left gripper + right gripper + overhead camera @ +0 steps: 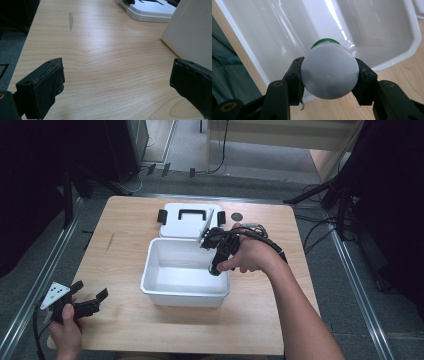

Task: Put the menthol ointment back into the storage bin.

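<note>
Bottle [329,72], white-capped with green band: clamped in right gripper [329,75] over white bin [155,285]. Left gripper [90,297]: jaws wide apart, empty, above table [100,62]. Lid [185,220] behind bin.

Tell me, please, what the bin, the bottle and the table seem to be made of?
Bin: glossy white plastic, judging by the light streaks on its inner walls. Bottle, clamped in the right gripper: likely matte white plastic, with a ribbed edge and a green band. Table: pale wood or wood-look laminate, with grain lines and a soft sheen.
</note>
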Demonstrator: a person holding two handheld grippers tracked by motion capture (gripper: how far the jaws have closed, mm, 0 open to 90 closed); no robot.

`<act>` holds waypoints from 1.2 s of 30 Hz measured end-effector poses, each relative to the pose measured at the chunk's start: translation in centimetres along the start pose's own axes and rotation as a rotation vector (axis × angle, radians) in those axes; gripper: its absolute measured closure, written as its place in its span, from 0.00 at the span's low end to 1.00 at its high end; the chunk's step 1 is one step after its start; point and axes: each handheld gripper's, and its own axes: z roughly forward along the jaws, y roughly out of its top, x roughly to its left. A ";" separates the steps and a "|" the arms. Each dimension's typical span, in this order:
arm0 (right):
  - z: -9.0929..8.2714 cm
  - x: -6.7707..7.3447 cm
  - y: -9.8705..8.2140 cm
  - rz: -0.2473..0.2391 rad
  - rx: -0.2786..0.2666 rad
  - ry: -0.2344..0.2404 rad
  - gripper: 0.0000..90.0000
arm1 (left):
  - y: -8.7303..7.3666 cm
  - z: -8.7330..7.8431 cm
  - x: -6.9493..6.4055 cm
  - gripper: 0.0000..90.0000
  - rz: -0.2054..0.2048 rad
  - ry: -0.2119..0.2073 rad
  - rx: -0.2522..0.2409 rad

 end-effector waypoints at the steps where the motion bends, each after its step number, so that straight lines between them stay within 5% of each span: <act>1: 0.5 0.0 0.0 -0.023 0.012 -0.005 0.57 | 0.0 0.0 0.0 0.00 0.001 0.000 0.001; 24: 5.5 0.6 0.2 -0.237 0.051 -0.025 0.57 | 0.0 0.0 0.0 0.00 0.001 0.000 0.005; 36: 6.7 1.3 1.2 -0.239 0.077 -0.024 0.57 | 0.0 0.0 0.0 0.00 0.001 0.001 0.007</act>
